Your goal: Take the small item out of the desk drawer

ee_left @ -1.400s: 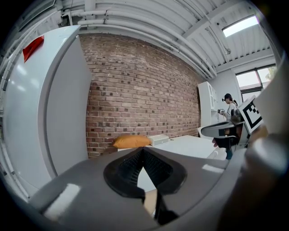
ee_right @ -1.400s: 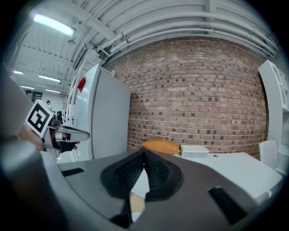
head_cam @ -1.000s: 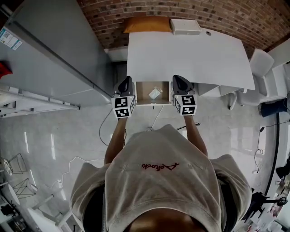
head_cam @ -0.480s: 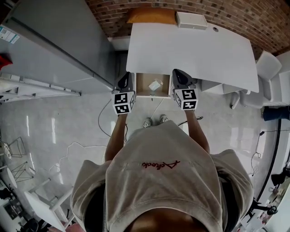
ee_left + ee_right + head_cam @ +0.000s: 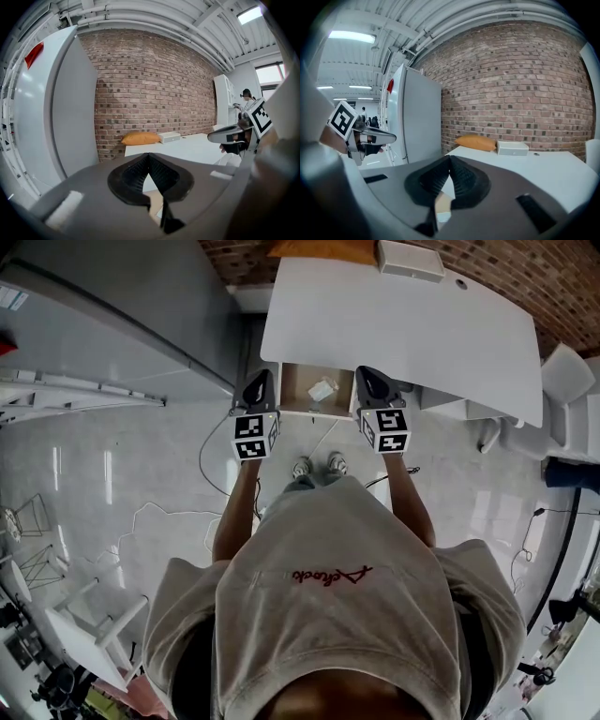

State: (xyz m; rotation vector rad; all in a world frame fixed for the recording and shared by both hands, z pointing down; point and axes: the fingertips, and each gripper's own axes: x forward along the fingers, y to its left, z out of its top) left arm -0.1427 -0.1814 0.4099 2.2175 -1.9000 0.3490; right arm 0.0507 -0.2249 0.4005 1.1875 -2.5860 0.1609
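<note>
Under the front edge of the white desk [image 5: 403, 324] a wooden drawer [image 5: 296, 383] stands pulled out. A small white item [image 5: 322, 390] lies inside it, untouched. My left gripper [image 5: 262, 379] hovers just left of the drawer and my right gripper [image 5: 367, 375] just right of it, both pointing toward the desk. In the left gripper view the left gripper [image 5: 149, 155] is shut with nothing between its pads. The right gripper [image 5: 450, 157] in its own view is shut too, and empty.
An orange cushion [image 5: 309, 247] and a white box [image 5: 411, 259] sit at the desk's back edge by the brick wall. A tall grey cabinet [image 5: 112, 296] stands left, a white chair [image 5: 562, 381] right. Cables [image 5: 211, 474] trail on the floor near my shoes [image 5: 317, 466].
The view has tipped down: desk and drawer sit higher in frame and my shoes now show. Both grippers have drawn slightly back from the drawer front, still shut and flanking it.
</note>
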